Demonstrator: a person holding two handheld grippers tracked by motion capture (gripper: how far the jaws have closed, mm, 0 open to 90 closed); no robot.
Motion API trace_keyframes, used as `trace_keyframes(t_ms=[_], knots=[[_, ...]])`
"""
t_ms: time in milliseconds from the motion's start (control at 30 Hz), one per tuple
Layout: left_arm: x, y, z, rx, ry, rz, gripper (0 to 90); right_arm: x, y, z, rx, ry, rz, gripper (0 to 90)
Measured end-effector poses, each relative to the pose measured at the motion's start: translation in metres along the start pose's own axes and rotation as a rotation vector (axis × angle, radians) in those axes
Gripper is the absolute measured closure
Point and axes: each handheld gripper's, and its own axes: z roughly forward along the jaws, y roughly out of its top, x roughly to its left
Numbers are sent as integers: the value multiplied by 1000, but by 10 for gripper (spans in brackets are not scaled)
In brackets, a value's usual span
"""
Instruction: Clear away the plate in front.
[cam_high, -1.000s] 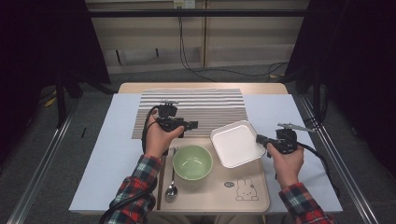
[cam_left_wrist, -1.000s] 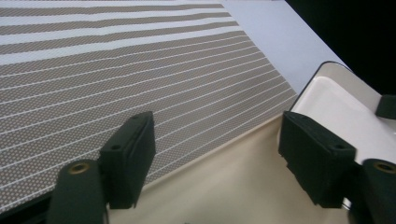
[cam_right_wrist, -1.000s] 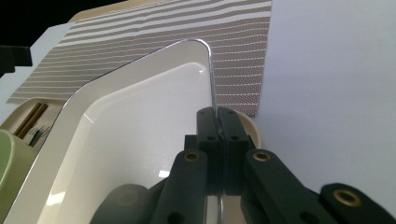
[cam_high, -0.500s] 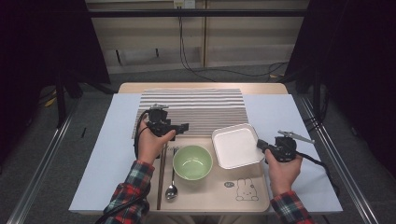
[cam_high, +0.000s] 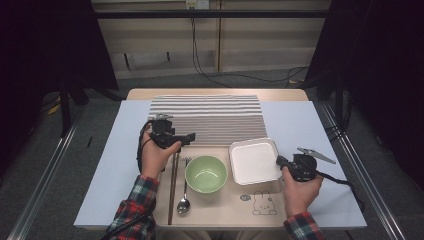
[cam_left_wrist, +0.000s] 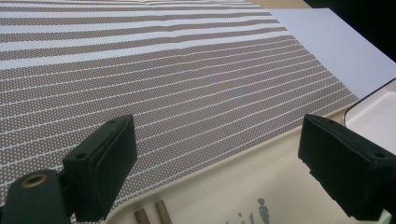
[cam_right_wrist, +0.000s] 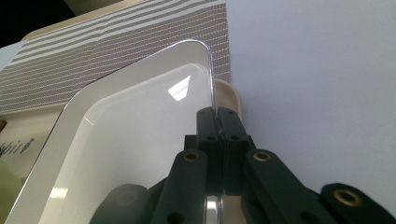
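right gripper (cam_right_wrist: 218, 122): jaws pinch rim of square white plastic dish (cam_high: 253, 160), steadying it on beige tray (cam_high: 225, 205)
left gripper (cam_left_wrist: 224, 163): jaws just opening, spread, nothing between, over tray's far edge

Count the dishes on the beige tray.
2: a green bowl at the middle, and a white square plate to its right, its edge pinched in the right gripper.

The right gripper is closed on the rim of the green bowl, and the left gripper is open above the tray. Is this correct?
Not quite. In the right gripper view, the right gripper is closed on the rim of the white square plate, not the green bowl. The left gripper is open.
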Motion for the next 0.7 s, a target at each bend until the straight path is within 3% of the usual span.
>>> trace_keyframes(t_ms=[33, 333, 700], knots=[[1, 0, -1, -11, -3, -17, 112, 0, -1, 0, -1, -4, 0, 899], [9, -1, -7, -36, 21, -35, 110, 6, -11, 5, 5, -43, 8, 899], [18, -8, -9, -23, 34, -47, 111, 9, -17, 6, 11, -45, 1, 897]])
